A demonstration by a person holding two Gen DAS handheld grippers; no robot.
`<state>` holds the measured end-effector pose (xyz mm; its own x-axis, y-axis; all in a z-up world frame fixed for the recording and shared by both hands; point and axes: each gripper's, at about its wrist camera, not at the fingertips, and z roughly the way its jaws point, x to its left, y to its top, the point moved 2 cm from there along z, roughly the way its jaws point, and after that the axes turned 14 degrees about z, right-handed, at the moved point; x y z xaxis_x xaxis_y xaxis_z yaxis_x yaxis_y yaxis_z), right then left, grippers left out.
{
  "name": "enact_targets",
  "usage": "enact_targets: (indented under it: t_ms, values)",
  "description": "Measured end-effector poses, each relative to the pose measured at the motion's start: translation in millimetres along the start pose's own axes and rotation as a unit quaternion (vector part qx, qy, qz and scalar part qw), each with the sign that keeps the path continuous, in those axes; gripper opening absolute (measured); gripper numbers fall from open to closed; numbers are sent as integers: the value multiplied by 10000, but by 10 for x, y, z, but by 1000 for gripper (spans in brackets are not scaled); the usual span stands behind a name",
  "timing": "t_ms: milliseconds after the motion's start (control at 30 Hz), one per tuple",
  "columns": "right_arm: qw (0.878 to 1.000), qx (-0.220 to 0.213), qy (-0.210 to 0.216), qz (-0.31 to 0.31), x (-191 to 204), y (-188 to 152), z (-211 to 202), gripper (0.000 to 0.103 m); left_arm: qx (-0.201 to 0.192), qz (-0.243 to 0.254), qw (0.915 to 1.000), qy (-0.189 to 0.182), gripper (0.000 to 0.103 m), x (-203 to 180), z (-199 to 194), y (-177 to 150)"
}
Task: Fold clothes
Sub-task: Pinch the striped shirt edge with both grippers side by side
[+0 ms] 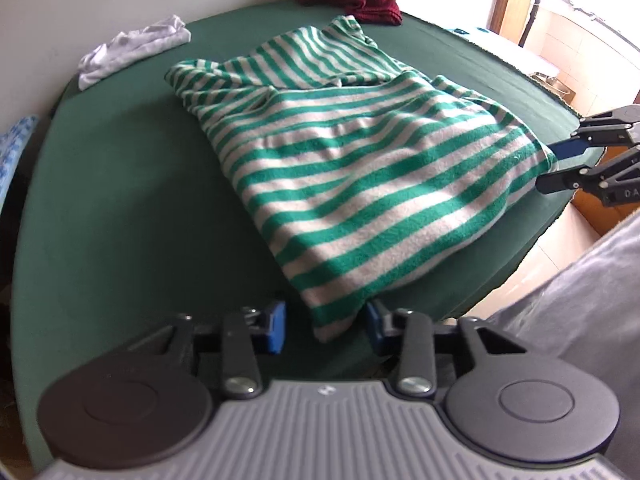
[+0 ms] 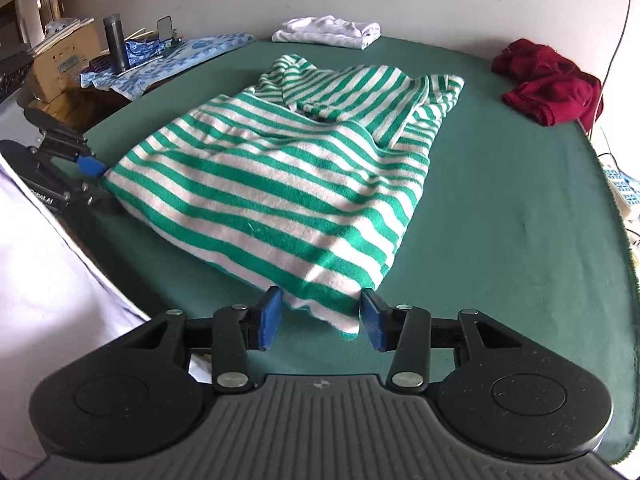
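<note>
**Two tongs open at the near corners of the striped garment**

Two near corners, one per tool. Left tongs [image 1: 325, 326]: jaws spread, the garment's near-left corner lying between the blue pads, not pinched. The striped garment [image 1: 340, 168] lies on the green surface [image 1: 120, 200], long axis running away from both tools toward the wall, far part doubled over in loose folds. Right tongs [image 2: 320, 322]: jaws also spread, the near-right corner between the pads, unclamped. Each tool sits at its own corner, so neither is nearer; the near hem runs across between them.

Also on the surface: a white garment [image 2: 328, 32] at the far edge, looks folded, and a dark red garment [image 2: 548, 84] crumpled at the far right.

Judgement: fits either just before a pinch on the corners or just after letting them go; can't tell which.
</note>
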<state>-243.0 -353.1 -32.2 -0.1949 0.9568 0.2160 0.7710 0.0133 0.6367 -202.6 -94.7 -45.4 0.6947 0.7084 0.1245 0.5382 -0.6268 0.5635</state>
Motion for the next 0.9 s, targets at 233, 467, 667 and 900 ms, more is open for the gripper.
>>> enact_targets:
  t_ms: [233,467,667,900]
  values:
    - [9968,31,478,639,-140,268,-123,14,-47,-303,9994,-184,10,50,-129,135]
    - [9879,-416,917,1177,-310,845,-157,13,-555,-917,9941,-193,10,504,-337,583]
    - [9772,-847,1131,1585,-548,1433,194,12,-763,-1302,9884,162,10,941,-163,987]
    - [9687,-1016,1167,1940,-798,1881,735,12,-726,-1666,9810,679,6,1359,358,1396]
